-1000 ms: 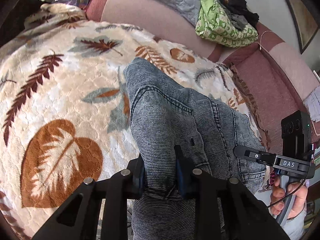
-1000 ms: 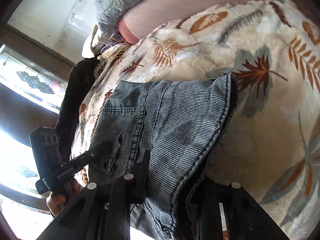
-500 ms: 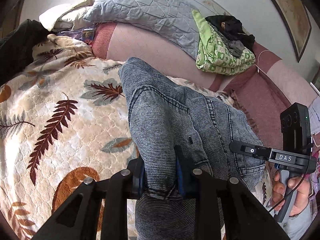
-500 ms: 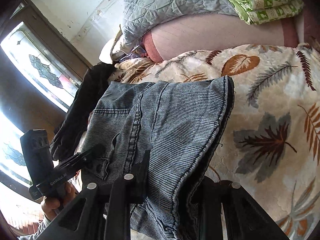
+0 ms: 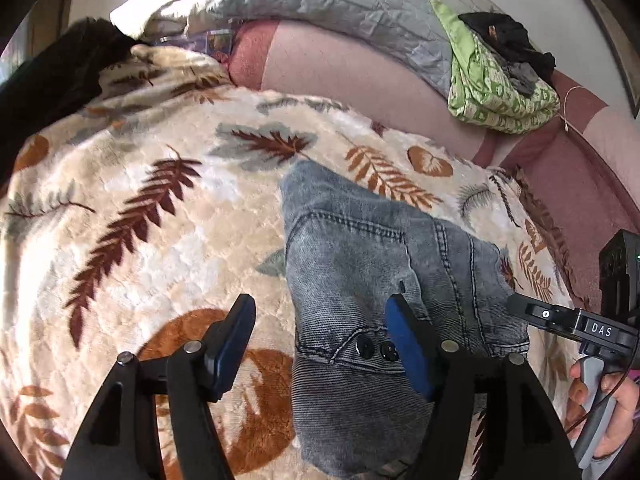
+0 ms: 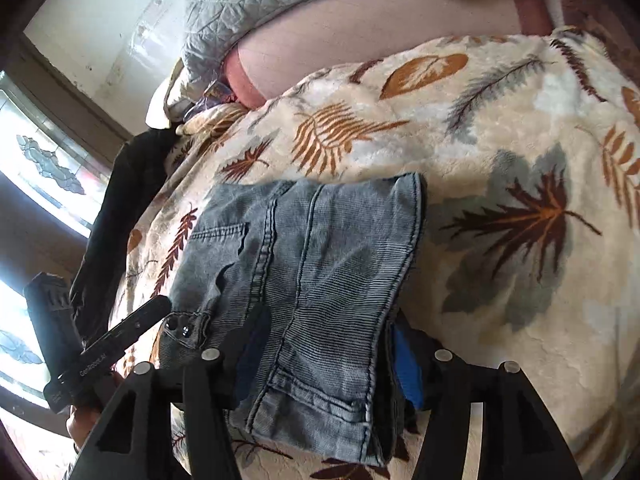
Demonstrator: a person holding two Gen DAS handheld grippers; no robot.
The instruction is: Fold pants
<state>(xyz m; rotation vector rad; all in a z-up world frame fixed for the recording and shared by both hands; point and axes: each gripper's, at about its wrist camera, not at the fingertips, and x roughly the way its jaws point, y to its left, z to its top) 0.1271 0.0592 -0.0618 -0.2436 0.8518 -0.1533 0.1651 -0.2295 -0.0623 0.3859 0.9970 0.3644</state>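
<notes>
Folded grey-blue jeans (image 5: 360,260) lie flat on a leaf-patterned blanket (image 5: 140,220). My left gripper (image 5: 320,308) hovers over their near end by the two buttons. Its jaws are opening and stand wide, with the blue pads (image 5: 404,344) off the denim. In the right wrist view the jeans (image 6: 320,240) show a back pocket and a hem edge. My right gripper (image 6: 328,320) straddles that folded edge. Its jaws are opening too, and the denim lies loose between the pads (image 6: 406,360). Each view shows the other gripper (image 5: 560,320) (image 6: 120,332) at the side, held in a hand.
A pink bolster (image 5: 360,72) and a grey quilted pillow (image 5: 340,8) run along the back. A folded green cloth (image 5: 500,88) with dark clothes on it sits at the back right. A black garment (image 5: 52,80) lies at the left edge. A window (image 6: 40,168) is to the left.
Both grippers were shut on the lifted jeans; now both have let go and their jaws have spread. The jeans have dropped flat onto the blanket.
</notes>
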